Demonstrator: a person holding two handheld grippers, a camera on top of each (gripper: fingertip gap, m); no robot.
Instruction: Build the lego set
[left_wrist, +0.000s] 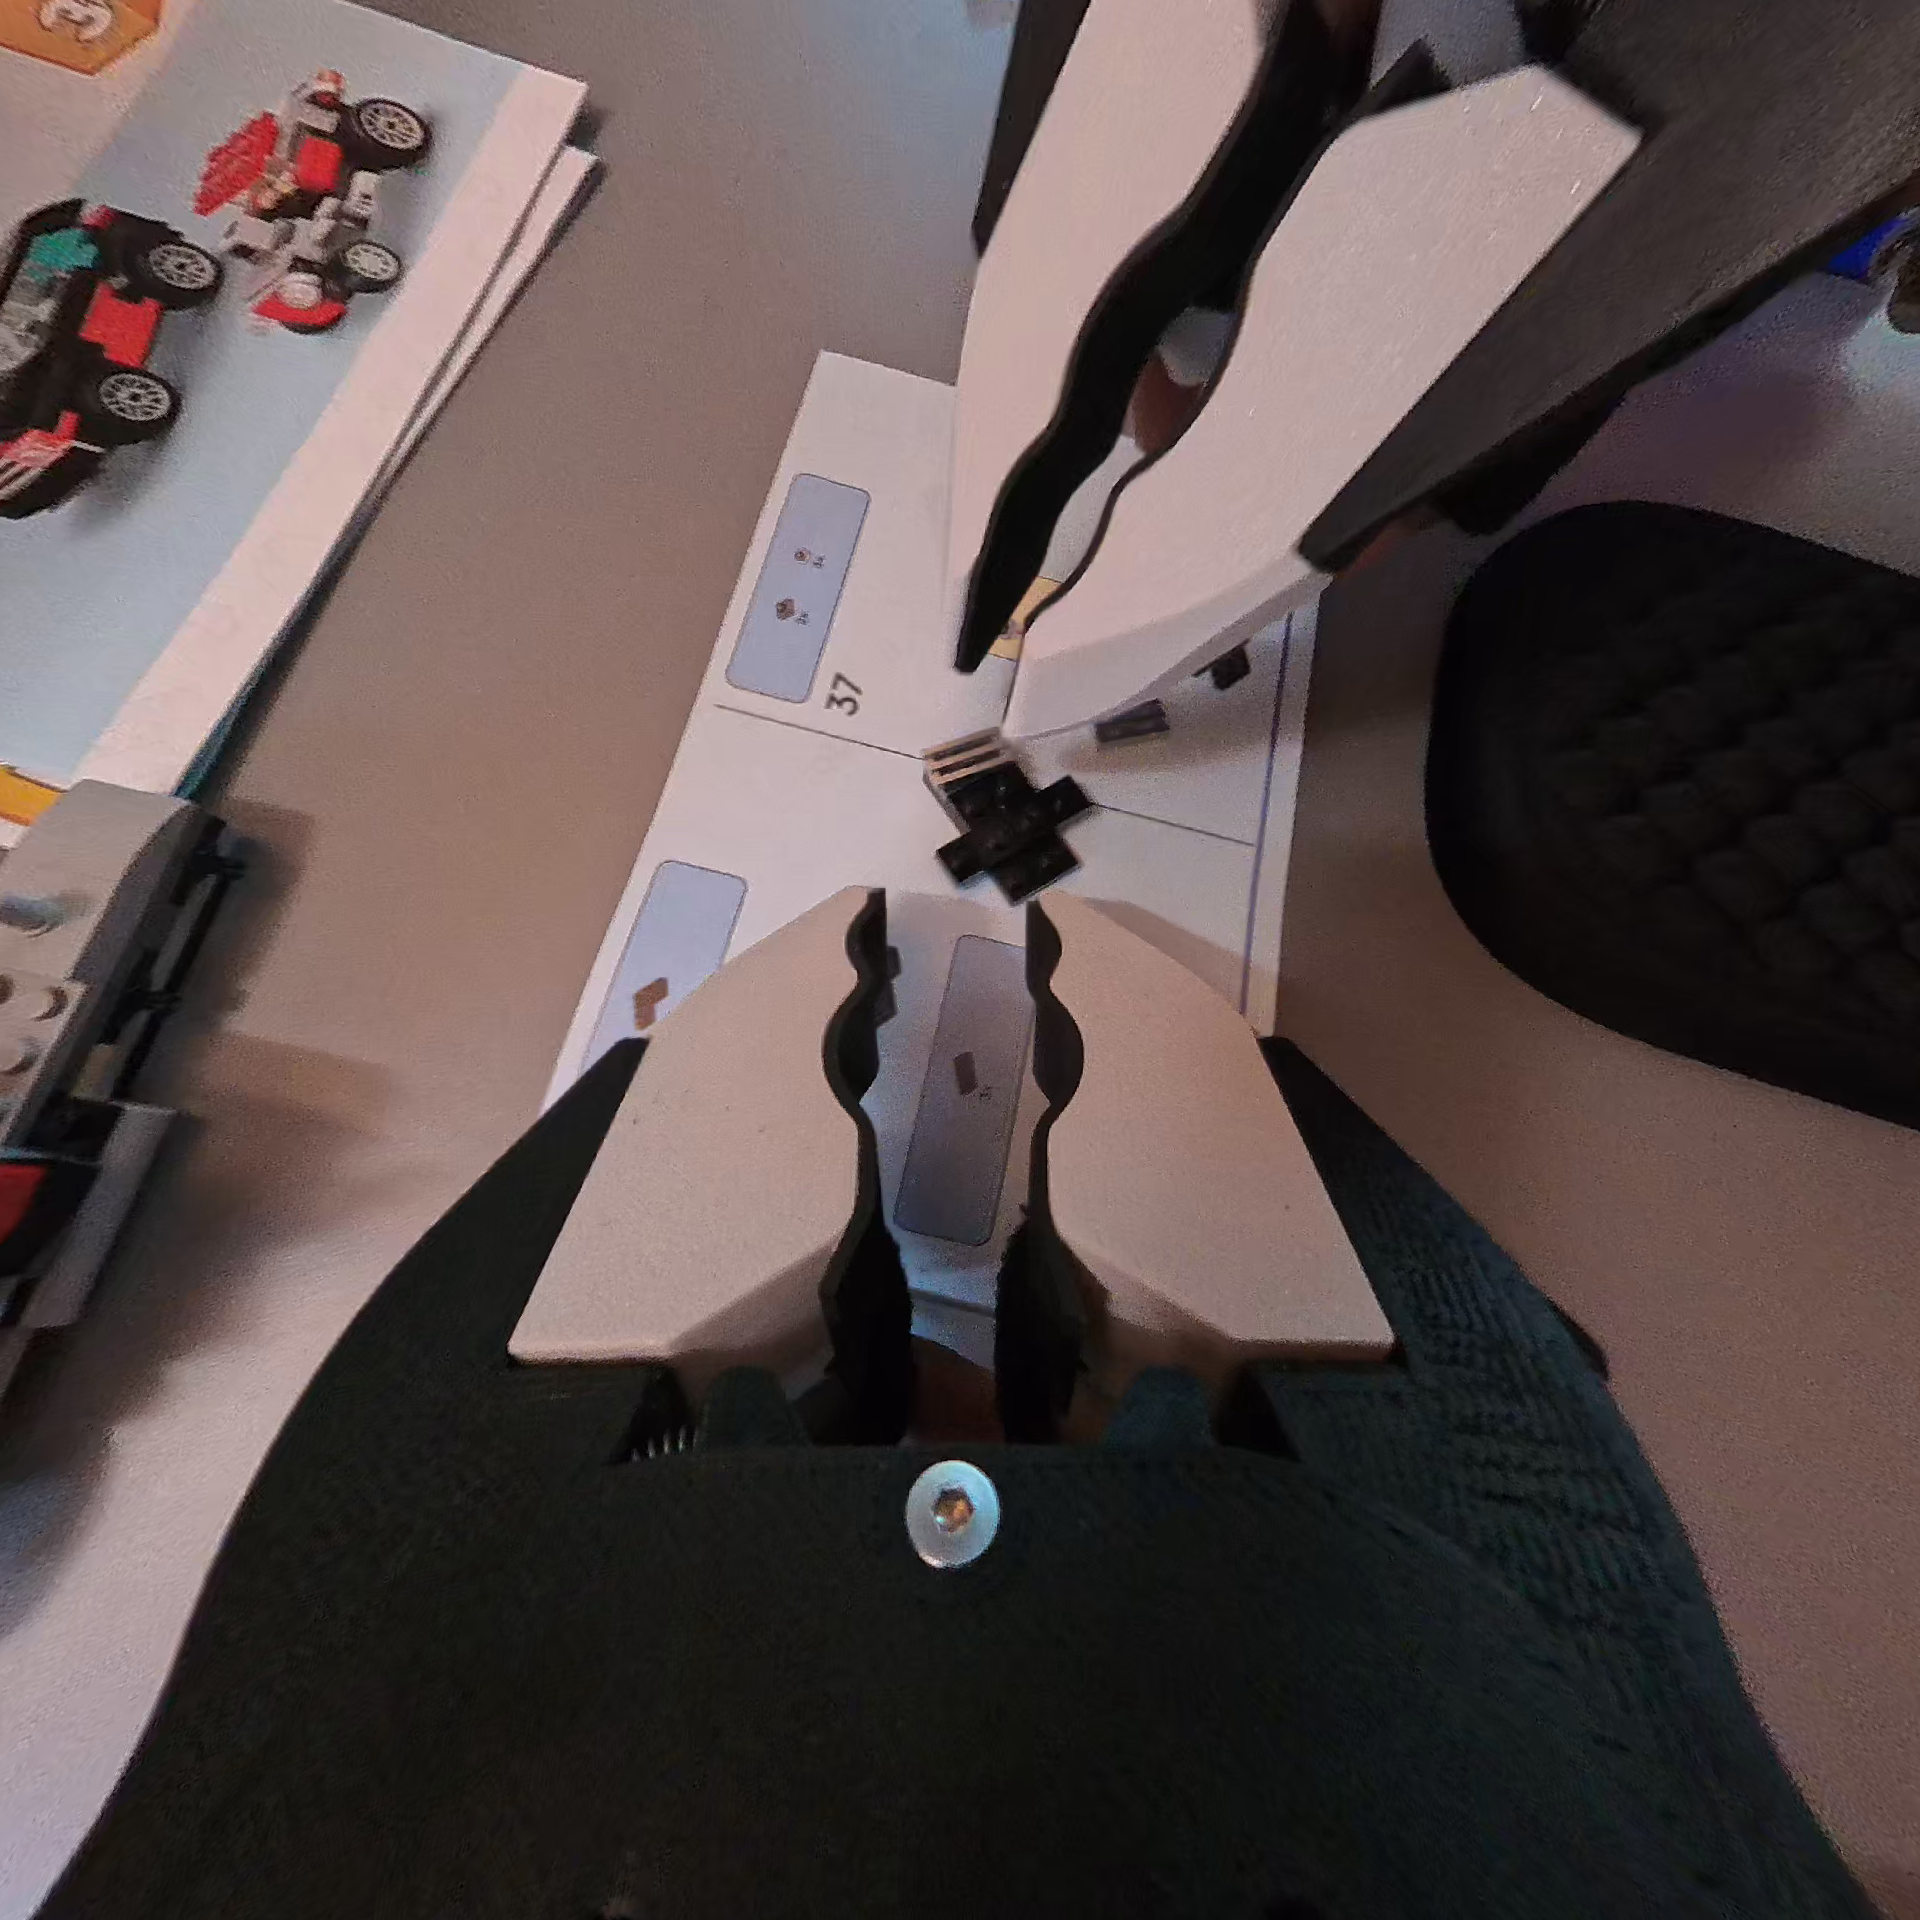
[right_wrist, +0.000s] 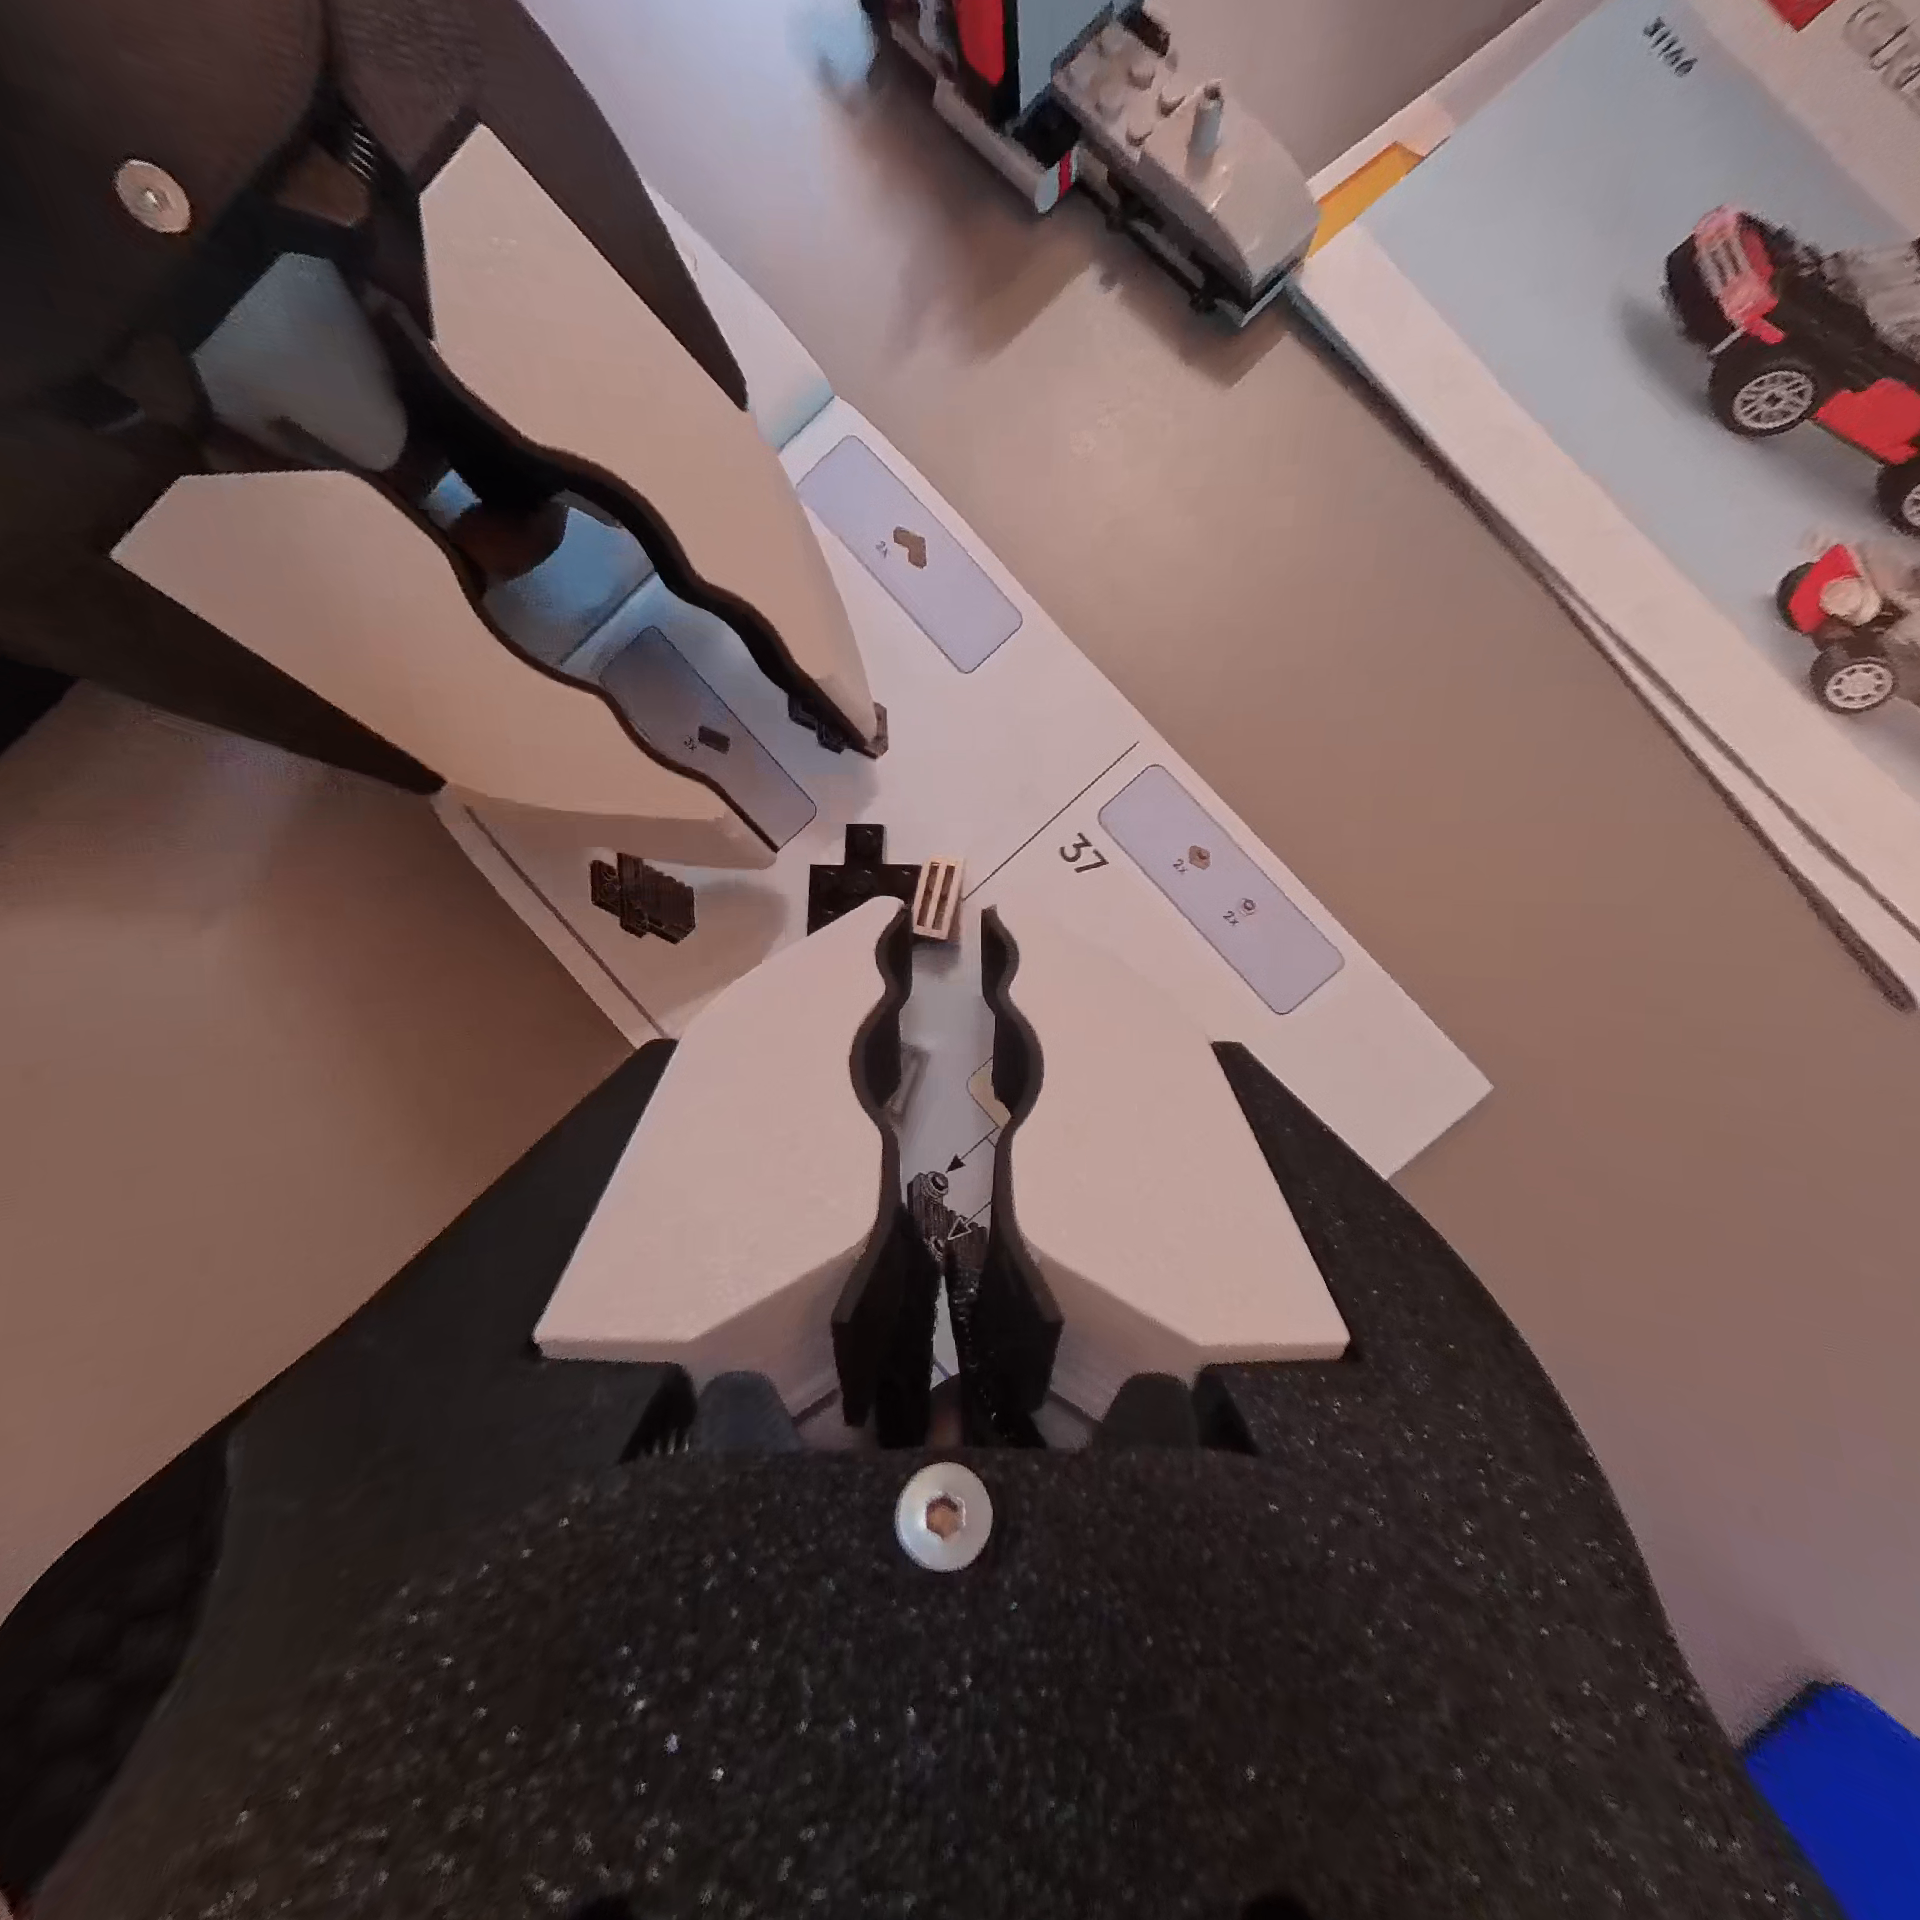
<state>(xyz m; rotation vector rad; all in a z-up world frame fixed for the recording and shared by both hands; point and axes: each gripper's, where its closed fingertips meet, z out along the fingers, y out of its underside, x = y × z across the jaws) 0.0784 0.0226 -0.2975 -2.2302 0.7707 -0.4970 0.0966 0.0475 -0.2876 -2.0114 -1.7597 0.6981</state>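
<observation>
Grippers converge on our black cross-shaped piece (left_wrist: 1010, 840), lying on the instruction sheet (left_wrist: 831, 790) for reference. Our left gripper (left_wrist: 956, 909) and right gripper (right_wrist: 943, 914) both gape empty, just beside it; its grey grille tile (right_wrist: 940, 897) sits between the right tips.

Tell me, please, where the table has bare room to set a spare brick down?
Bare table lies between the open instruction sheet and the booklets. It is crowded mid-sheet, where both grippers meet around the black cross-shaped piece.

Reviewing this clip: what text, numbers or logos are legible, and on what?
I don't quote writing; here is where it stands.
Open instruction sheet: a large step number beside a divider line.
Its pale blue parts boxes: tiny quantity marks.
Closed booklet cover: small blurred digits, a cropped logo.
Orange corner: a partly cropped badge.
</observation>
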